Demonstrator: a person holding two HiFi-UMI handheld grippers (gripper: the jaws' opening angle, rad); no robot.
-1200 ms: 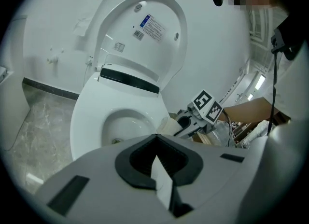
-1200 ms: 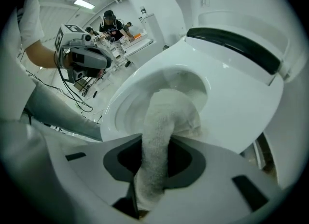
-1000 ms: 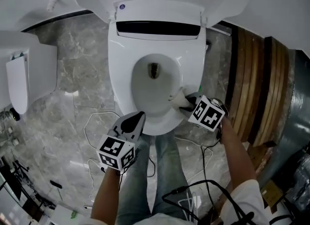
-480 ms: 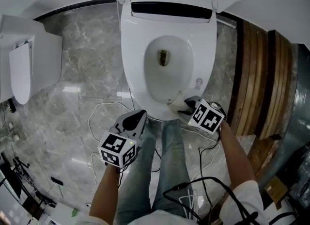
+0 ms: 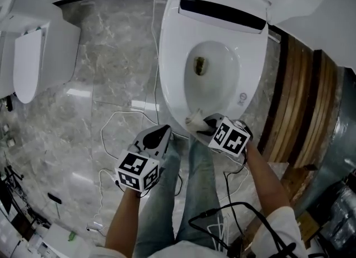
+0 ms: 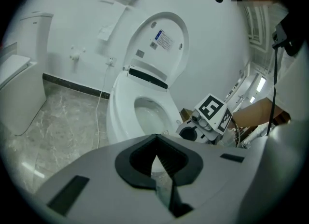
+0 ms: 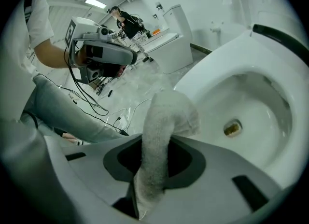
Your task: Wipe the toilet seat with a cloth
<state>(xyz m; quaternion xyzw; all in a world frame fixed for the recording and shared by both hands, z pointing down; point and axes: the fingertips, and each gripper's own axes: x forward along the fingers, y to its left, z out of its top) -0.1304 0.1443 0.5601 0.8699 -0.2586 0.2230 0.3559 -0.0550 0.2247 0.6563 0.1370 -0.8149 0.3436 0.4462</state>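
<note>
The white toilet seat [image 5: 175, 62] rings the bowl, its lid raised against the wall. My right gripper [image 5: 204, 124] is shut on a pale grey cloth [image 5: 196, 119] whose folded end lies on the front rim of the seat [image 7: 212, 68]. In the right gripper view the cloth [image 7: 161, 131] stands up between the jaws. My left gripper [image 5: 161, 134] hangs over the floor just left of the seat's front, shut with nothing in it. In the left gripper view the seat [image 6: 120, 109] and the right gripper [image 6: 190, 131] lie ahead.
A second white toilet [image 5: 33, 56] stands at the left. Cables [image 5: 119, 123] trail over the marble floor in front of the bowl. A wooden slatted panel [image 5: 303, 101] runs along the right. The person's legs [image 5: 189, 196] stand close to the bowl's front.
My right gripper has slid the cloth from the seat's right side round to its front edge. The head view has shifted, so the toilet now sits further right. The left gripper stays shut.
</note>
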